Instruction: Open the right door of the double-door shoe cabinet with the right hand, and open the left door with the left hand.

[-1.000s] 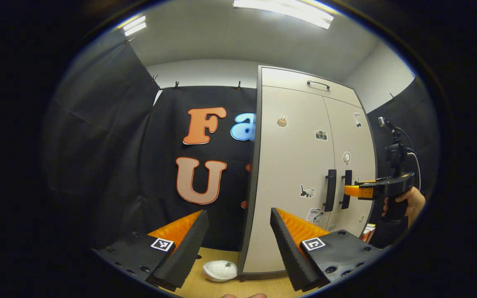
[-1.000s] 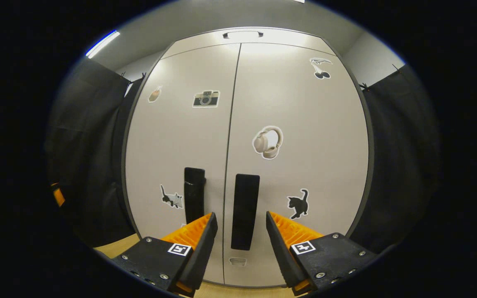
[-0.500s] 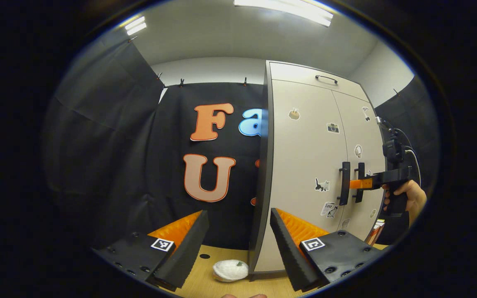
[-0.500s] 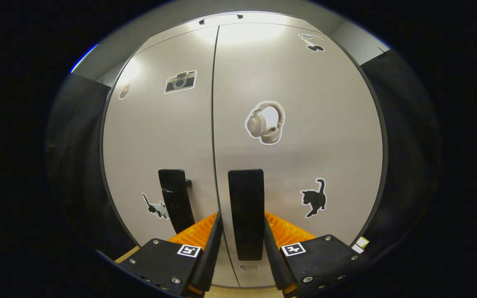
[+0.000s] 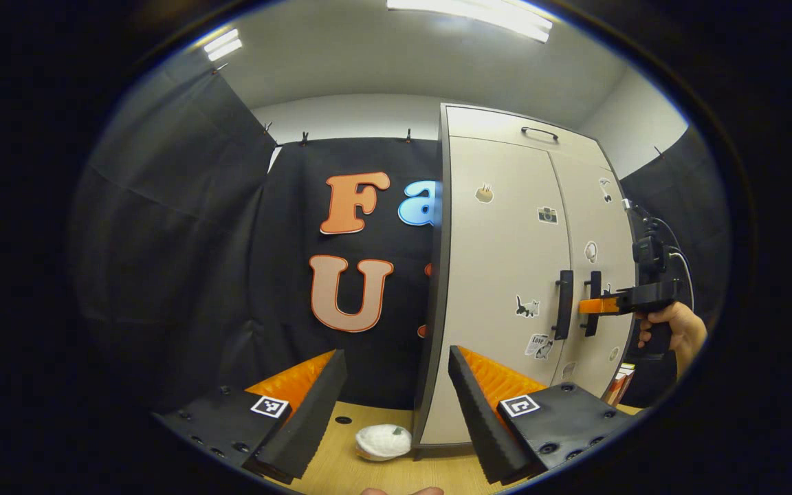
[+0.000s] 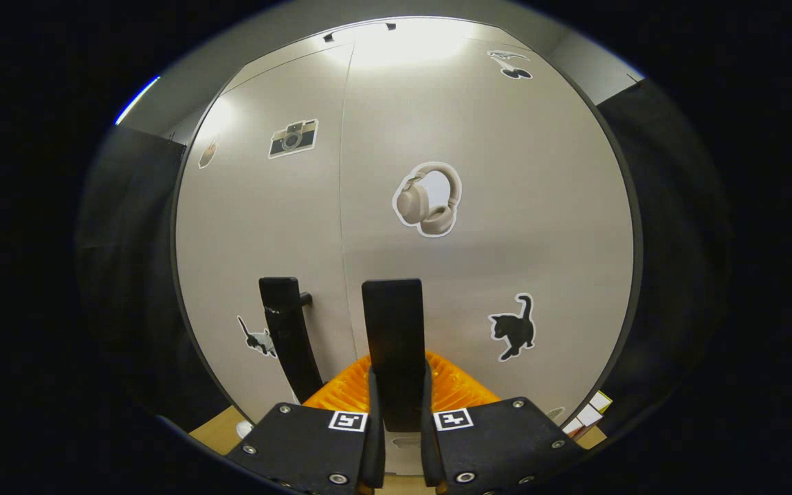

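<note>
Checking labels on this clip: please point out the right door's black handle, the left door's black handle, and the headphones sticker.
Right door's black bar handle [image 6: 391, 323]: right gripper view, upper bar.
Left door's black bar handle [image 6: 284, 330]: right gripper view, mid bar.
Beige headphones sticker [image 6: 427, 199]: right gripper view, on the sticker's middle.

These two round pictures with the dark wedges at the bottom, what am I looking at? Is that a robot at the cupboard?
No robot: a person holds a two-finger gripper in each hand, each carrying a camera. In the right gripper view, the right gripper has closed both fingers on the right door handle of the shoe cabinet; both doors look closed. The left gripper view is taken from off to the side: the left gripper hangs open, holding nothing, and shows the hand at the cabinet. A white bundle lies on the wooden floor.
</note>
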A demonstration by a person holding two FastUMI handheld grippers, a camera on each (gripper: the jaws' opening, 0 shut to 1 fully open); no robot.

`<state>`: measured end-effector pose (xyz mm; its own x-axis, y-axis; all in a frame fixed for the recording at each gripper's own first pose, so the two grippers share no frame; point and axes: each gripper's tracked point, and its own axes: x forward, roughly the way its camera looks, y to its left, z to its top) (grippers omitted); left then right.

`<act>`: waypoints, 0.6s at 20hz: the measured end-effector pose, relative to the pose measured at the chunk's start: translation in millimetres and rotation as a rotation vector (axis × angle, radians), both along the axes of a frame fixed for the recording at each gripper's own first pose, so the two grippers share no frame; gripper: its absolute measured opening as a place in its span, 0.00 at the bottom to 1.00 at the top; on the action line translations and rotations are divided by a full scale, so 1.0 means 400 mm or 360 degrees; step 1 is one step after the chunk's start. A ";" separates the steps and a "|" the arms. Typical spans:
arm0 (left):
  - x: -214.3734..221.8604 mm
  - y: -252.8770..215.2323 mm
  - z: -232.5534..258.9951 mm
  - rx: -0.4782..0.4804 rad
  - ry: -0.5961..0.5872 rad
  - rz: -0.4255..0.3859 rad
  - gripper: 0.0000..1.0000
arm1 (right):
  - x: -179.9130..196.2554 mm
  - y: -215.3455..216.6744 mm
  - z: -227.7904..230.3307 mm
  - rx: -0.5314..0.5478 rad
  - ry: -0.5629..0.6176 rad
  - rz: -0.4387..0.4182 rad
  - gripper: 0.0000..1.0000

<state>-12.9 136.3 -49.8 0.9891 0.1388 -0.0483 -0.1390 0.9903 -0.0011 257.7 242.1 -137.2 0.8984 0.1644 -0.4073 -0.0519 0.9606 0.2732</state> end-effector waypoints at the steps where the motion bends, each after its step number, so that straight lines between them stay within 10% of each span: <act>1: -0.011 -0.012 0.007 -0.0022 0.0001 -0.0005 0.94 | -0.010 -0.001 0.005 0.0013 -0.0001 0.0021 0.20; 12: -0.027 -0.266 0.051 -0.0032 0.0052 -0.0216 0.96 | -0.242 -0.119 0.080 0.0108 -0.0110 0.0183 0.21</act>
